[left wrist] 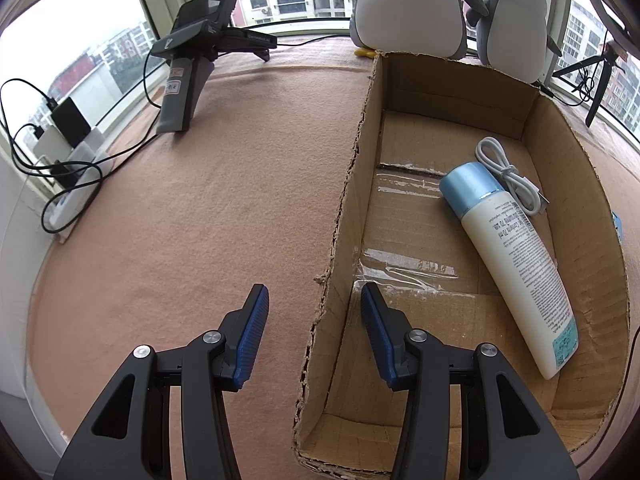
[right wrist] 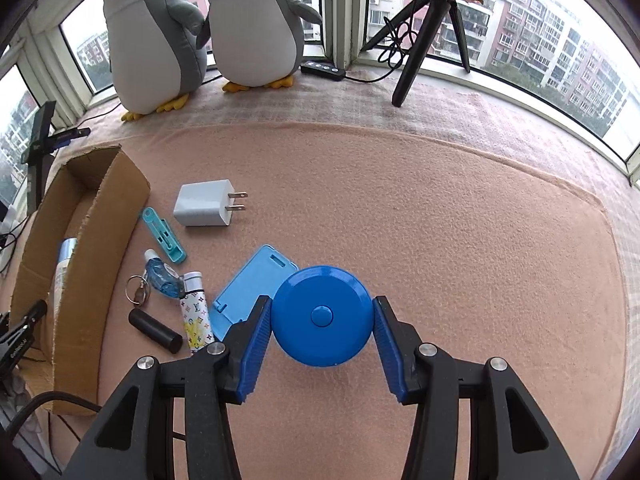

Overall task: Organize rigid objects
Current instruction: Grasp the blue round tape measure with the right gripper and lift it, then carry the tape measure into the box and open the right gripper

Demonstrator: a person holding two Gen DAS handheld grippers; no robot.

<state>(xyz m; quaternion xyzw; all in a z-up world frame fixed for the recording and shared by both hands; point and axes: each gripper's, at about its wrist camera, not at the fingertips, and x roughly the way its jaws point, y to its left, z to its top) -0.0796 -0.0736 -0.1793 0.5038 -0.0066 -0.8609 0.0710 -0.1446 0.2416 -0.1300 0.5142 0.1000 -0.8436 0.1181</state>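
A round blue disc case [right wrist: 322,316] sits between the fingers of my right gripper [right wrist: 322,322], whose pads press its left and right sides. Left of it on the pink cloth lie a light-blue card holder [right wrist: 250,284], a white plug adapter [right wrist: 204,204], a teal clip [right wrist: 164,234], a small blue bottle with a key ring [right wrist: 160,278], a patterned tube [right wrist: 196,314] and a black cylinder [right wrist: 154,330]. My left gripper [left wrist: 314,300] stands open over the left wall of the cardboard box [left wrist: 352,184]. In the box lie a white bottle with a blue cap [left wrist: 516,256] and a coiled white cable [left wrist: 508,172].
Two plush penguins [right wrist: 200,36] stand at the window behind the box [right wrist: 100,200]. A black tripod [right wrist: 428,28] stands at the back right. A black handheld device [left wrist: 188,68] stands on the cloth at the back left, with chargers and cables [left wrist: 64,168] along the left sill.
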